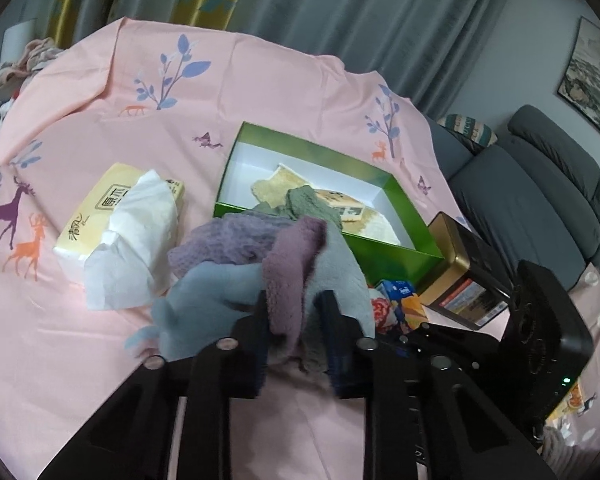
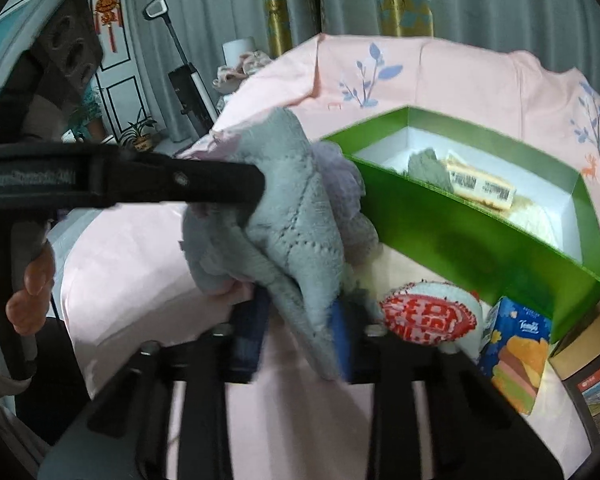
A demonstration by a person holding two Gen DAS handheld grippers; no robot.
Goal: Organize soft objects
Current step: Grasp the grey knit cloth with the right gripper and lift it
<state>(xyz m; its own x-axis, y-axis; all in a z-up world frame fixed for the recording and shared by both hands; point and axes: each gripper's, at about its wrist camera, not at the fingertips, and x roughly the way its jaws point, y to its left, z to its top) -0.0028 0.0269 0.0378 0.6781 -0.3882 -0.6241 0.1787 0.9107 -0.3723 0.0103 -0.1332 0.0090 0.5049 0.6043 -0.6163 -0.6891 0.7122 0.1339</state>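
A bundle of soft cloths (image 1: pixel 260 264), grey, mauve and lilac, sits between both pairs of fingers. The left gripper (image 1: pixel 296 320) pinches its mauve fold; the right gripper (image 2: pixel 300 332) clamps the grey cloth (image 2: pixel 292 232). A green box (image 1: pixel 388 248) lies at one o'clock.

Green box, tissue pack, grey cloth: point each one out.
Green box (image 1: pixel 384 254): left wrist view, its near outer wall.
Tissue pack (image 1: pixel 100 204): left wrist view, its yellow top face.
Grey cloth (image 2: pixel 296 216): right wrist view, its stitched middle.
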